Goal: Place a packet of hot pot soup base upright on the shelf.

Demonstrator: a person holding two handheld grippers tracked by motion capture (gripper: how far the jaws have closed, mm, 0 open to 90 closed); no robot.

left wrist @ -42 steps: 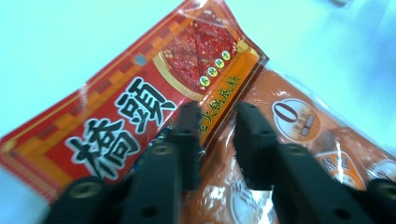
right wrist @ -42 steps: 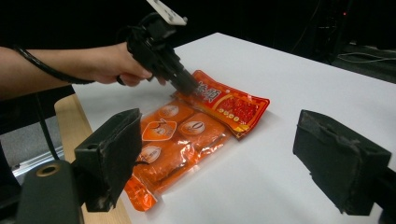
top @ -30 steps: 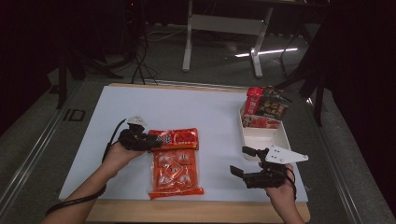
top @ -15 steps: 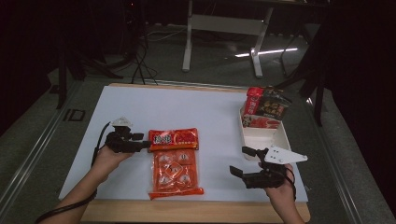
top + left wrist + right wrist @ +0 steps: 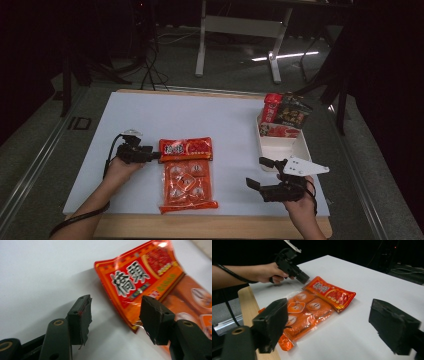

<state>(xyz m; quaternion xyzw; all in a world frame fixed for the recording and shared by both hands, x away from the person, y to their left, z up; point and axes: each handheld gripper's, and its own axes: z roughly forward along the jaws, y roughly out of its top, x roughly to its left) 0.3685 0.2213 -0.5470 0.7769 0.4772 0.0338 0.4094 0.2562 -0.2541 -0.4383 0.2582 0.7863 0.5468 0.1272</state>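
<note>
Orange-red foil seasoning packet [image 5: 186,149] lies centre-left in the high view, atop a larger pouch [image 5: 187,184]. Left gripper [image 5: 115,312], jaws just opening and empty, straddles its corner; probably light, crinkly, slippery — pinch the sealed edge.

The small red-orange plastic pouch [image 5: 140,280] looks glossy and crinkled, catching highlights. The larger orange clear-windowed plastic bag [image 5: 304,315] shines likewise. The white table sheet [image 5: 220,120] appears smooth and matt, over a pale wood edge [image 5: 210,227]. The black gripper pads [image 5: 83,317] look rough, torn rubber.
</note>
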